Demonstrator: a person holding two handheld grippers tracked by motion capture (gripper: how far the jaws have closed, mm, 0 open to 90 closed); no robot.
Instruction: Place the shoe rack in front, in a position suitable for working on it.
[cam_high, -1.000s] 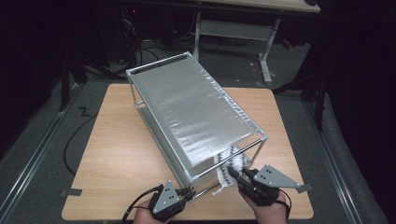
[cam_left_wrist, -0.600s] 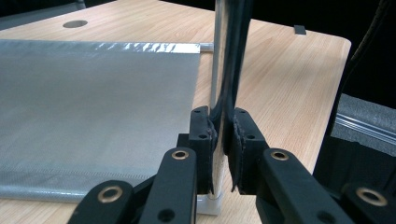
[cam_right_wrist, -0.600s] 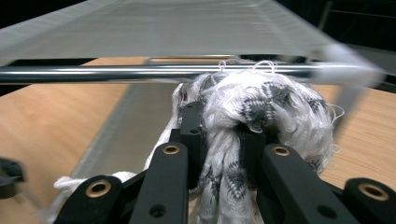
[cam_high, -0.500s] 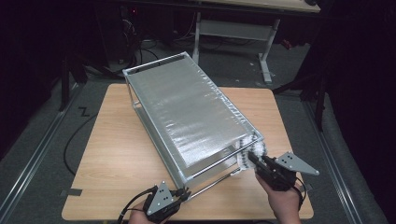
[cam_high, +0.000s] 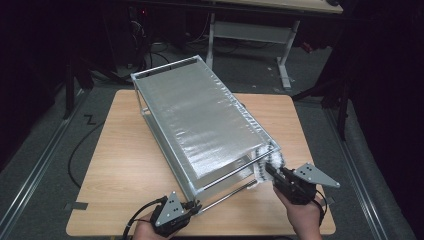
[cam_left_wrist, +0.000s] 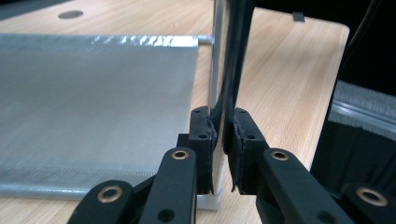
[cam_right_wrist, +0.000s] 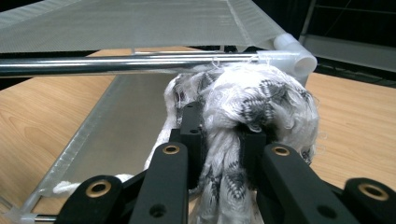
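In right gripper view, right gripper (cam_right_wrist: 222, 140) pinching patterned cloth (cam_right_wrist: 261, 102)

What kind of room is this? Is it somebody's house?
Probably not a house; more likely a workshop or lab. A bare wooden table stands on grey floor, cables trail beside it, and another metal-legged workbench stands behind in the dark. A silver fabric rack lies on the table.

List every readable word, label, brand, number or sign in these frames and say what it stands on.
None: no readable text stands on anything here.
The rack, its silver fabric shelves and its metal post carry no print.
The white cloth bears a black woven pattern, not letters.
The grippers' grey plates and the wooden table are unmarked.
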